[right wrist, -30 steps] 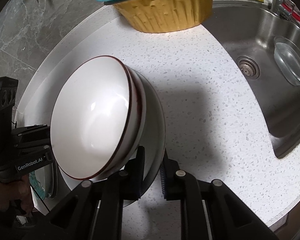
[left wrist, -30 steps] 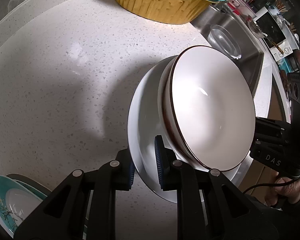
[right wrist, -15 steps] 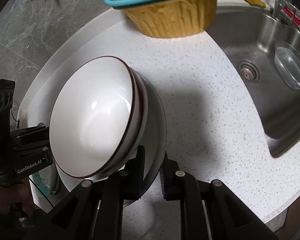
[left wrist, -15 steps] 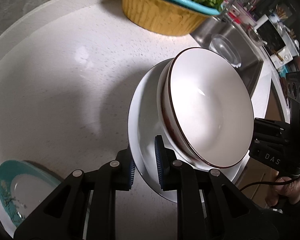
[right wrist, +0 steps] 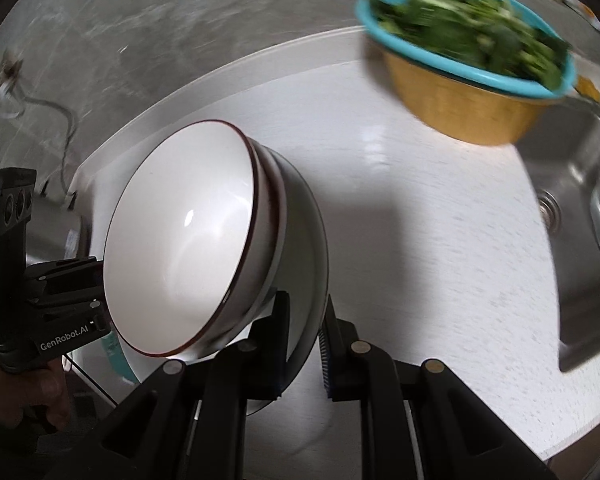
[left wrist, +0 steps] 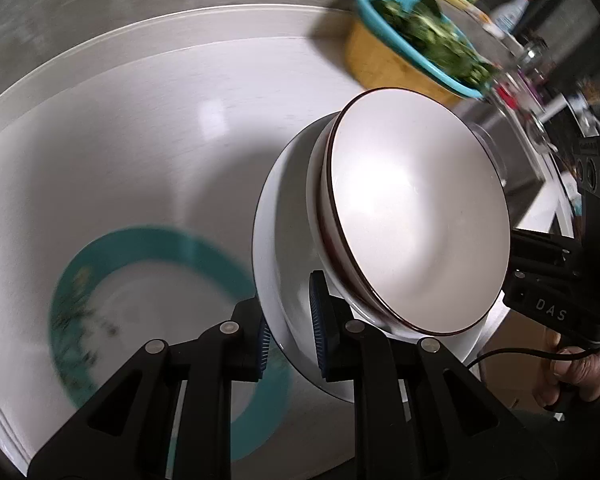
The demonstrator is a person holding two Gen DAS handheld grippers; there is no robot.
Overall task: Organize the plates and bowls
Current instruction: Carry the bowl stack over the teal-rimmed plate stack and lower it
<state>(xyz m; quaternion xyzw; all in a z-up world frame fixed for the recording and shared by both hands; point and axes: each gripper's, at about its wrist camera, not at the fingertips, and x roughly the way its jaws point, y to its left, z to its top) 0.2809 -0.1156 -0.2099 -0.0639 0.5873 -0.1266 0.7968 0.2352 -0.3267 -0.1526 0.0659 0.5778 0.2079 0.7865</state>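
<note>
Carrying looks to be the step in hand: a white plate with a stack of brown-rimmed bowls sitting on it hangs clear above the white speckled counter, borne between two grippers. The stack appears to be two bowls nested, going by the doubled rim lines in the right wrist view, though the count is hard to be sure of. The left gripper has its jaws clamped on the plate's near rim, blue pads on either face of it. The right gripper is likewise closed on the opposite rim of the same plate, so both hands share the load, and each sees the other across the bowls.

Below and to the left, in the left wrist view, a teal-rimmed plate lies flat on the counter, blurred. Farther off stand a yellow basin topped by a teal colander of greens, and beyond that a steel sink.

The teal plate seems the likely place for the load to go. The next move calls for both hands to travel together and stay level, since the bowls only rest loose on the plate; any tilt or uneven pull could slide them off, and the set-down should be gentle and centred before either grip lets go
</note>
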